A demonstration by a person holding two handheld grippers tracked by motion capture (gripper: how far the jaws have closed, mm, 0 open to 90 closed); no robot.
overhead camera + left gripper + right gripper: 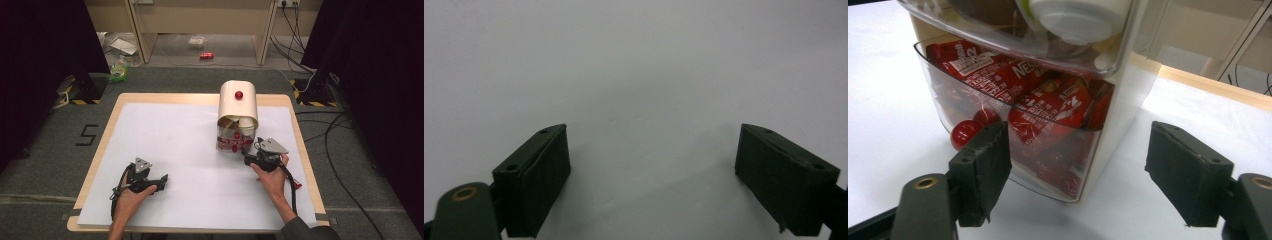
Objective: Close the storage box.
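A cream storage box (238, 107) with a rounded top and a red knob (239, 94) stands at the table's far middle. Its clear lower drawer (1013, 130) holds red snack packets (1048, 107) and has a red ball handle (964, 133). The upper compartment shows white cups (245, 125). My right gripper (248, 151) is open just in front of the box's lower drawer, with its jaws (1078, 170) wide and nothing between them. My left gripper (161, 181) rests open on the white sheet at the near left, jaws (654, 175) apart over bare paper.
A white sheet (190, 165) covers the wooden table (107, 120). A small red item (298, 185) lies near the right wrist. Cables (340, 165) run over the floor at the right. On the floor beyond the table are a red can (206, 55) and clutter (120, 55).
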